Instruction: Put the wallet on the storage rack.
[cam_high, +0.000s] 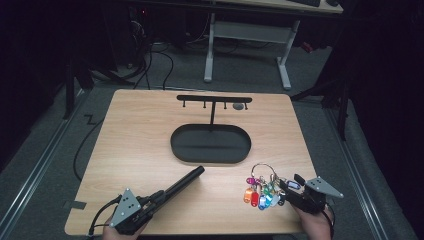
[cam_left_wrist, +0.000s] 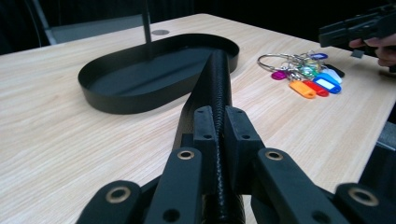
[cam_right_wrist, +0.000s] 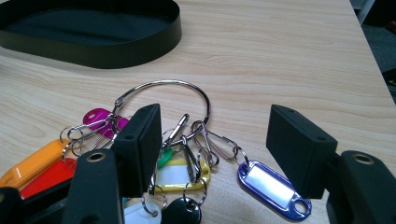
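Bunch of coloured key tags (cam_high: 261, 192) on a big metal ring (cam_right_wrist: 163, 100), lying flat on the desk (cam_high: 145, 150) near its front right corner. Right gripper (cam_right_wrist: 215, 149) released, jaws wide apart over the tags. Left gripper (cam_left_wrist: 219, 135) clenched on a black rod (cam_high: 184, 181) pointing toward the black oval tray (cam_high: 210, 159) with its hook stand (cam_high: 214, 99).

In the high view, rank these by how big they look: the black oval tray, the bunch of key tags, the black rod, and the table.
1. table
2. black oval tray
3. black rod and bunch of key tags: too close to rank; the rod is longer, the bunch wider.
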